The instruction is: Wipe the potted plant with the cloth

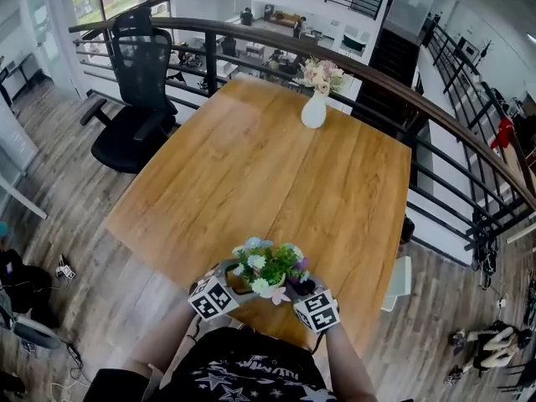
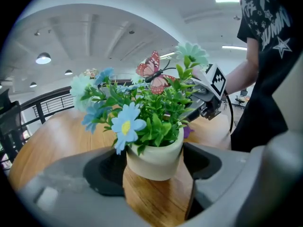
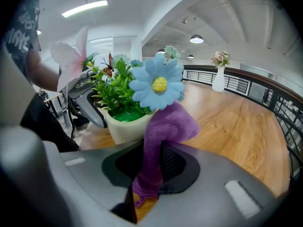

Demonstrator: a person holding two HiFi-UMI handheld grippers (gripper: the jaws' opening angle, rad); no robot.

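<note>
Left gripper view: the left gripper (image 2: 154,186) stands wide, its pads against both sides of the pot (image 2: 156,157), grasping the plant (image 2: 151,112). The wooden table (image 2: 57,136) shows below.

Right gripper view: the right gripper (image 3: 149,174) is clenched on the purple cloth (image 3: 163,131). The cloth rises from the jaws and lies against the pot, under a blue flower (image 3: 158,85).

Head view: both grippers flank the plant at the table's near edge, close to the person. A white vase (image 1: 314,109) stands well beyond them, at the far edge. A black chair (image 1: 138,90) is at far left, with a curved railing (image 1: 419,99) behind.
</note>
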